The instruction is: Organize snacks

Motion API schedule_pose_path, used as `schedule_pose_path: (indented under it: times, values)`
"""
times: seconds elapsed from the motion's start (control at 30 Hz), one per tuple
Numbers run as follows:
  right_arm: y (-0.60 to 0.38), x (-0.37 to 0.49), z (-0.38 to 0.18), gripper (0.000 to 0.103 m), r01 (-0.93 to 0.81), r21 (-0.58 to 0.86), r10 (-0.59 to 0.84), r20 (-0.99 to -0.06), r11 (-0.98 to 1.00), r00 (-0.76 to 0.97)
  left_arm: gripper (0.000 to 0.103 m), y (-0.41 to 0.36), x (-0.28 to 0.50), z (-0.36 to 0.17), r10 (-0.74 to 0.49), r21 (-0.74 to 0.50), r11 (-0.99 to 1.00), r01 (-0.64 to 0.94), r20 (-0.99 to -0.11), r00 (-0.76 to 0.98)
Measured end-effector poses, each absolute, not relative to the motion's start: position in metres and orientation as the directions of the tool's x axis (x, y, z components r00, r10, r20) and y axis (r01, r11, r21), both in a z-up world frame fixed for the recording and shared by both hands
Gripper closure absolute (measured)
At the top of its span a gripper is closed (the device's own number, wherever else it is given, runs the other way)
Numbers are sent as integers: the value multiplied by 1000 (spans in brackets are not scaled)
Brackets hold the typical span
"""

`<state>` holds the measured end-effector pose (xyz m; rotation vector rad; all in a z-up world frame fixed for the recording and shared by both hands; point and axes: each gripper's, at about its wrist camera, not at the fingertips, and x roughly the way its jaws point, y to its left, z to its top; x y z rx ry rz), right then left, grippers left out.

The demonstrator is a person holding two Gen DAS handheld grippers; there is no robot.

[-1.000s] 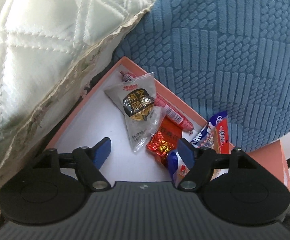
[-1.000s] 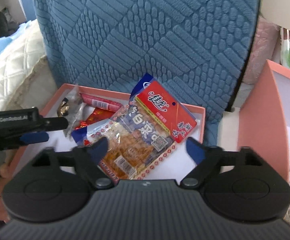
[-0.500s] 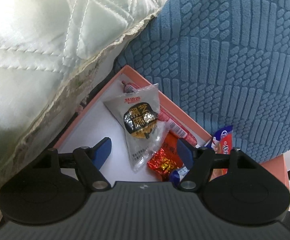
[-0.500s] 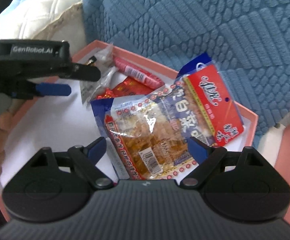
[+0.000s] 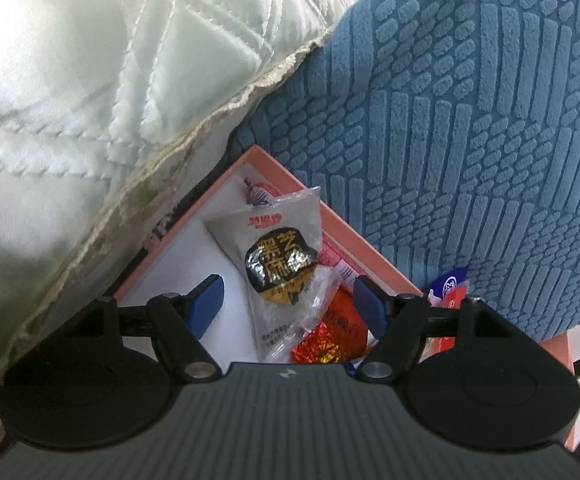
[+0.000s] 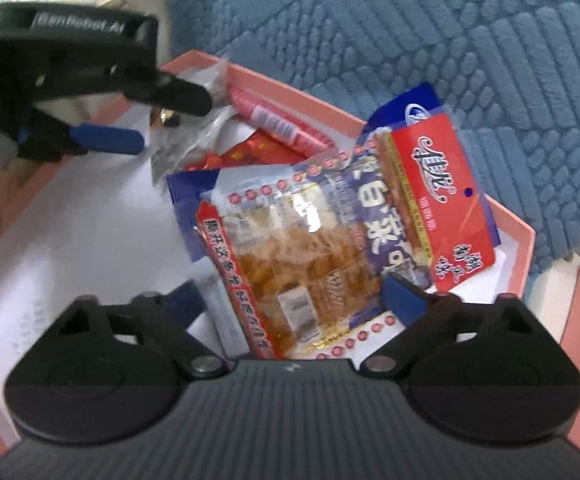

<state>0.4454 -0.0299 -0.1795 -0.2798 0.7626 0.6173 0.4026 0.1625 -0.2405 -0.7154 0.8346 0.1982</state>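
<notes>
Jaws of both grippers stood wide, right gripper (image 6: 293, 300) straddling the pickled-vegetable packet (image 6: 329, 236); closing risked pinching slippery film, dragging the sesame packet (image 5: 282, 264) along.

pink sausage stick (image 5: 258, 193) half-covered, left tongs (image 6: 138, 120) blurred

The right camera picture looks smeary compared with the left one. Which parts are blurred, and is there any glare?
Right wrist view: the left gripper and the pink box rim are motion-smeared, with white glints on the big pickle packet. Left wrist view: sharper, the sesame packet label is readable; the white quilt is washed out; fisheye bends the blue cushion.
</notes>
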Motion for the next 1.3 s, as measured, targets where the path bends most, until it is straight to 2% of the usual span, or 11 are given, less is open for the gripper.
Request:
schedule_pose_path:
  times: [0.03, 0.13, 0.27, 0.3, 0.43, 0.53, 0.7, 0.9, 1.0, 1.3]
  values:
    - [-31, 444, -177, 29, -606, -6, 421, -714, 796, 559, 27, 162, 404, -241, -104, -496, 755, -428, -736, 669]
    - [-32, 438, -170, 44, -601, -9, 423, -701, 799, 574, 27, 157, 409, -242, -89, -475, 770, -426, -742, 665]
    - [-35, 432, -167, 51, -594, 0, 429, -691, 804, 581, 30, 154, 413, -244, -74, -454, 782, -426, -747, 660]
    - [-37, 431, -166, 56, -592, 13, 437, -687, 806, 581, 30, 153, 414, -244, -69, -447, 787, -425, -749, 658]
    - [-45, 423, -158, 61, -576, 49, 457, -665, 816, 591, 34, 151, 419, -247, -51, -420, 802, -424, -756, 652]
    - [-55, 417, -152, 63, -570, 104, 494, -638, 815, 591, 36, 150, 423, -248, -41, -414, 803, -429, -756, 653]
    - [-68, 394, -134, 64, -599, 135, 555, -573, 789, 603, 47, 151, 425, -250, -25, -414, 791, -450, -757, 653]
    - [-85, 391, -131, 64, -575, 231, 599, -521, 785, 608, 50, 152, 424, -251, -20, -415, 791, -450, -753, 658]
    - [-87, 389, -127, 64, -571, 235, 600, -508, 787, 618, 55, 153, 422, -252, -25, -422, 787, -451, -752, 659]
    - [-92, 384, -126, 64, -542, 204, 562, -508, 815, 653, 59, 148, 408, -239, -36, -434, 794, -426, -733, 679]
